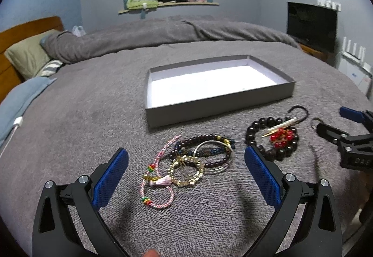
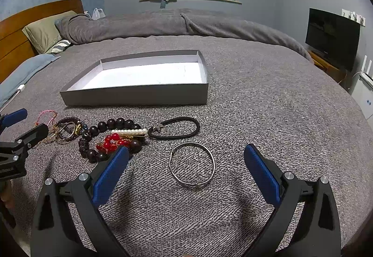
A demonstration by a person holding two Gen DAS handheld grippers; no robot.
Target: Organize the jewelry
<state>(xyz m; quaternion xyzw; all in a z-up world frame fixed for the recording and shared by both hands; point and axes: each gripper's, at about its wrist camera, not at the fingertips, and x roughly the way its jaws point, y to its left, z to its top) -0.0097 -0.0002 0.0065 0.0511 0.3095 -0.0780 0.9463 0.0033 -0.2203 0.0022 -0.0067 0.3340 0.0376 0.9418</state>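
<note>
Bed top, grey blanket (image 2: 256, 98); items listed left to right.

1. Left gripper (image 1: 186, 170): jaws wide apart, holding nothing, poised over the tangled pile.
2. Pink cord bracelet (image 1: 155, 189): woven, with tassel and coloured beads; lies on the blanket, touching the pile beside it.
3. Tangled pile (image 1: 202, 154): gold bead bracelet, dark bead bracelets and thin silver bangles, overlapping one another.
4. Tray (image 1: 216, 88): shallow grey box with white floor, set farther back on the blanket, behind the jewelry. Nothing visible inside it.
5. Large dark bead bracelet (image 2: 93, 138): ringed around a red bead bracelet (image 2: 112, 141); a pearl clip (image 2: 129, 131) rests across both.
6. Black cord bracelet (image 2: 174, 128): with metal clasp, just beside the pearl clip.
7. Silver bangle (image 2: 192, 163): lies alone, apart from the rest, between the right fingers.
8. Right gripper (image 2: 186, 163): jaws wide apart, holding nothing, framing the silver bangle.

Status: sorting appears not yet begun. All pieces sit on the blanket and all remain to be moved, presumably into the tray.
</note>
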